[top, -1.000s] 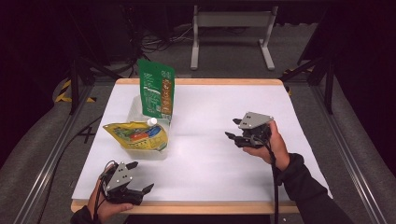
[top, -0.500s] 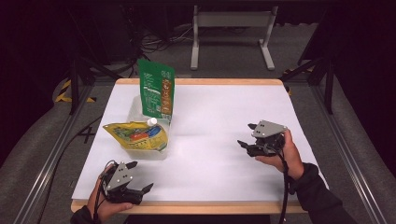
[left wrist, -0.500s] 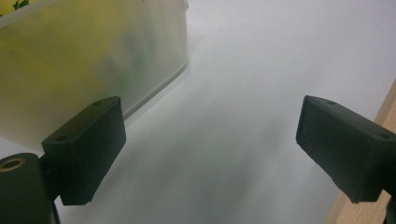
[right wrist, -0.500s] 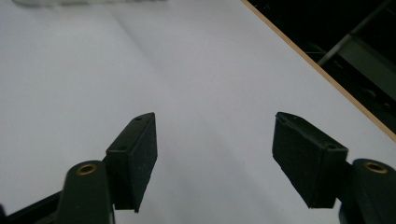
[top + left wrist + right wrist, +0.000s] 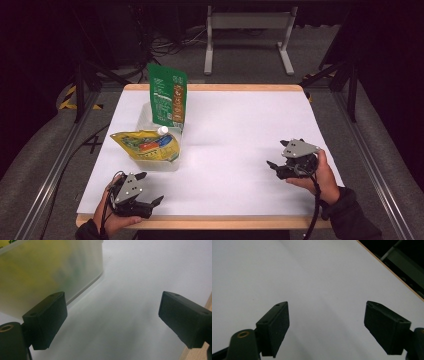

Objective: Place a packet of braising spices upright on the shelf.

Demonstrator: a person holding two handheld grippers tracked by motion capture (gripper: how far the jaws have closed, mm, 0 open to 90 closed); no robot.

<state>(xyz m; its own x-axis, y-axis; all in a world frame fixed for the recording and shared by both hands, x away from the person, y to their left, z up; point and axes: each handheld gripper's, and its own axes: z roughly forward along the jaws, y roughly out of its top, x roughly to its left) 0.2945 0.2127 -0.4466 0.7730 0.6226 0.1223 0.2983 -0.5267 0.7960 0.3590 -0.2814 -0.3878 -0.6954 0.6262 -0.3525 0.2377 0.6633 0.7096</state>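
A clear plastic bin (image 5: pixel 150 164) stands on the left part of the white table (image 5: pixel 235 130). Inside it a green pouch (image 5: pixel 167 100) stands upright and a yellow pouch with a white cap (image 5: pixel 147 145) leans at the front. My left gripper (image 5: pixel 149 189) rests open near the table's front left corner, just in front of the bin. Its own view has the frosted bin wall (image 5: pixel 50 272) close ahead at the left, with nothing between the jaws. My right gripper (image 5: pixel 278 154) is open over the bare table at the right, jaws wide apart and empty.
The wooden table edge (image 5: pixel 200 220) runs along the front. A grey metal stand (image 5: pixel 250 35) and cables lie on the floor behind the table. Dark frame rails (image 5: pixel 55 165) flank both sides.
My right gripper has drawn back toward the front right of the table and lower. The left gripper and the bin have stayed put.
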